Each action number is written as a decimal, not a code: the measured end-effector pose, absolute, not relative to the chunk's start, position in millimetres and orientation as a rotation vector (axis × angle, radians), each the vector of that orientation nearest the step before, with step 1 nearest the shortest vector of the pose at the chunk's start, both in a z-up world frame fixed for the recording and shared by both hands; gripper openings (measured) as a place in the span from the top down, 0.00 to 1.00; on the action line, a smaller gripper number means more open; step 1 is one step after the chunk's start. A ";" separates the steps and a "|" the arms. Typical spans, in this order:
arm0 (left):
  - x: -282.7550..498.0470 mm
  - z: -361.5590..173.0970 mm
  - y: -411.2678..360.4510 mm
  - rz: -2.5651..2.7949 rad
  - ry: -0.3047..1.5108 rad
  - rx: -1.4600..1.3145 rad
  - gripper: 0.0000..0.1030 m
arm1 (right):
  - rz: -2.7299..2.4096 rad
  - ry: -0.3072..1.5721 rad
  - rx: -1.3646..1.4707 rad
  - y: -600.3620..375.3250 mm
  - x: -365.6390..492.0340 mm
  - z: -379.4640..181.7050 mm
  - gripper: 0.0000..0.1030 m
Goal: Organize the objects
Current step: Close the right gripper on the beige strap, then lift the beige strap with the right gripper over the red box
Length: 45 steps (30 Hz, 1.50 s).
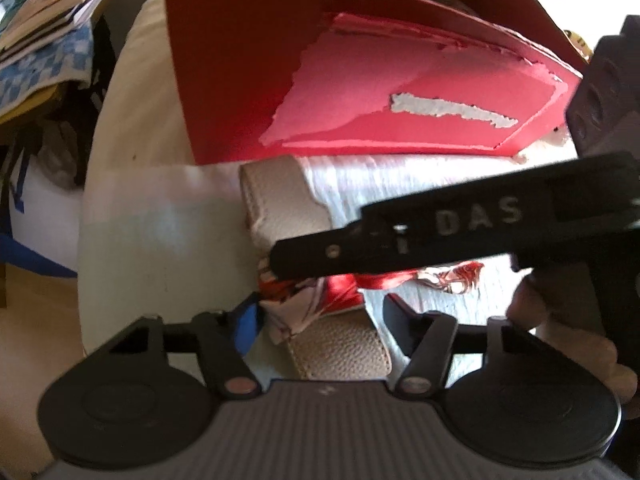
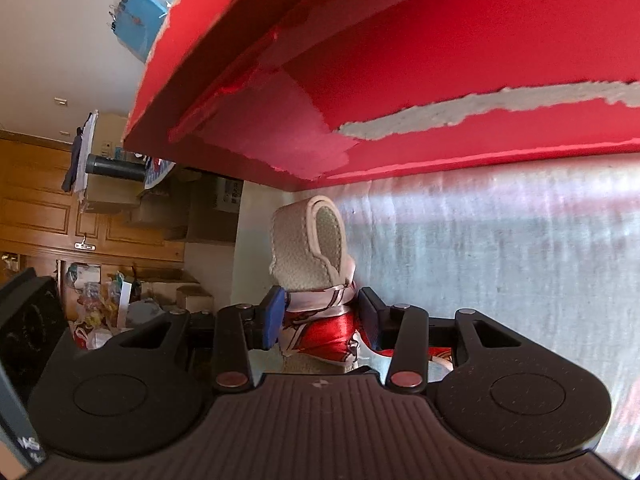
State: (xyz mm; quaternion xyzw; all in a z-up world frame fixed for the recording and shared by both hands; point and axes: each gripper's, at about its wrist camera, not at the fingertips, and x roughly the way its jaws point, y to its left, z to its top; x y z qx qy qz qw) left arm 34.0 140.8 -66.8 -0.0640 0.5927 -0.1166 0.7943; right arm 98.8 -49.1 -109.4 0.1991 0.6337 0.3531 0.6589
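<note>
A beige leather strap [image 1: 280, 200], wrapped with a red-and-white satin scarf [image 1: 320, 292], lies on white woven fabric [image 1: 400, 184] in front of a red cardboard box [image 1: 240, 80] with a torn flap [image 1: 400, 92]. My left gripper [image 1: 320, 320] straddles the strap from above; its pads stand a little off the strap's edges. My right gripper [image 2: 322, 320] is shut on the scarf [image 2: 324, 332], with the strap [image 2: 304, 248] rising beyond it. In the left wrist view one of the right gripper's fingers [image 1: 400, 236] crosses over the scarf, held by a hand [image 1: 532, 308].
The box sits on a cream table [image 1: 160, 248] whose edge curves at the left. Stacked books and a blue checked cloth [image 1: 48, 40] lie beyond it. Wooden cabinets [image 2: 40, 208] and cluttered cartons [image 2: 168, 288] fill the room at the left of the right wrist view.
</note>
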 end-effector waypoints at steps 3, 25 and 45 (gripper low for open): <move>35.4 -66.4 140.6 -0.254 1.270 -0.131 0.42 | 0.800 1.435 0.455 -50.5 100.6 -109.4 0.56; 32.6 -35.1 67.5 -0.425 1.205 0.047 0.45 | 0.745 1.319 0.493 -125.5 87.0 -85.1 0.62; 37.0 23.5 -38.4 -0.720 0.970 0.263 0.45 | 0.543 1.020 0.600 -223.1 59.7 -22.9 0.63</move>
